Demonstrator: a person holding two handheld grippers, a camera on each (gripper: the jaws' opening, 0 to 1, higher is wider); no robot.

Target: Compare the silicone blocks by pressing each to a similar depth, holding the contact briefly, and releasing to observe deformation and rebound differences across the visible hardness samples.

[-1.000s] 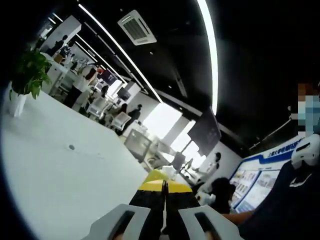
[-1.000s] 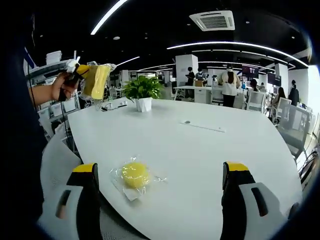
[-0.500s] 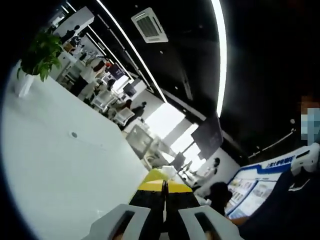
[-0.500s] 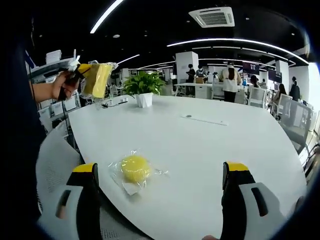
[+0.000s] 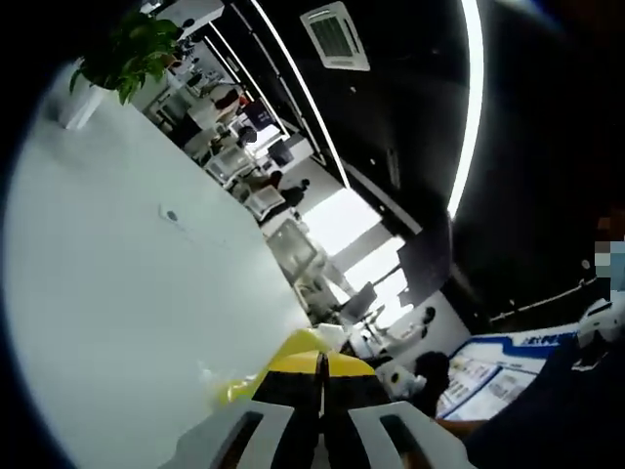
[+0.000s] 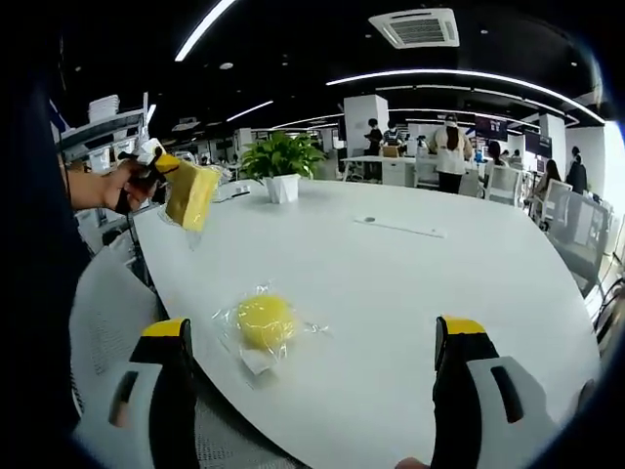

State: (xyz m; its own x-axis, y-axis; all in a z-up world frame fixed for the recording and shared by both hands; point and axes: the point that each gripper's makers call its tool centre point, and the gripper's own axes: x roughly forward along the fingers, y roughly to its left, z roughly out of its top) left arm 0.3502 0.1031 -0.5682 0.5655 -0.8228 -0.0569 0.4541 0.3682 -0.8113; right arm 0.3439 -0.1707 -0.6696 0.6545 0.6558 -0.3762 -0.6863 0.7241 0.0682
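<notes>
left gripper (image 5: 320,376): jaws pressed together on a yellow block in clear wrap (image 6: 191,194); in the right gripper view a hand is holding this gripper (image 6: 164,176) up off the table's far-left edge, block hanging tilted.
right gripper (image 6: 312,342): jaws standing wide apart, gripping nothing, hovering over the near table edge.
round yellow sample (image 6: 264,320): lying in a crinkled clear bag on the white table (image 6: 410,293), between the right jaws' lines but beyond their tips — not touching either.
potted plant (image 6: 282,166): standing at the far end of the table, well apart from both samples.
table fittings: a small round grommet and strip (image 6: 395,226) sitting mid-table, past the round sample.
mesh chair back (image 6: 107,322): crowding the near-left edge.
background: people standing at desks (image 6: 450,161) behind the table — ceiling vent (image 6: 422,27) overhead.
</notes>
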